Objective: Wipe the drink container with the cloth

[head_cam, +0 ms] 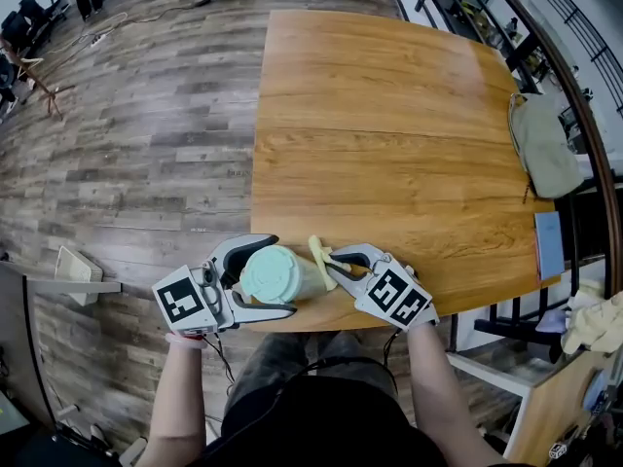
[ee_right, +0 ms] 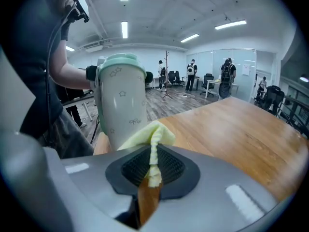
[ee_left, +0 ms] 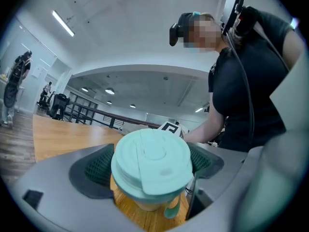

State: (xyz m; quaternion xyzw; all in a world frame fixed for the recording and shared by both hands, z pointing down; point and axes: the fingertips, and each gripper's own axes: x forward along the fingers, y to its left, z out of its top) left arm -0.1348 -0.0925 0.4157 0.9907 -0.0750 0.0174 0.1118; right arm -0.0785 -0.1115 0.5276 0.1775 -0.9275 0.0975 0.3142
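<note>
A cream drink container with a mint-green lid (head_cam: 277, 274) stands at the table's near edge. My left gripper (head_cam: 261, 278) is shut on the container (ee_left: 152, 166), with its jaws pressed on both sides just under the lid. My right gripper (head_cam: 329, 258) is shut on a pale yellow cloth (head_cam: 320, 255). In the right gripper view the cloth (ee_right: 150, 144) is pinched between the jaws and its free fold touches the container's side (ee_right: 121, 103).
The wooden table (head_cam: 389, 125) stretches away from me. A beige bag (head_cam: 545, 144) and a blue booklet (head_cam: 548, 244) lie at its right edge. Wood floor (head_cam: 127, 134) is to the left, and a railing runs behind the table on the right.
</note>
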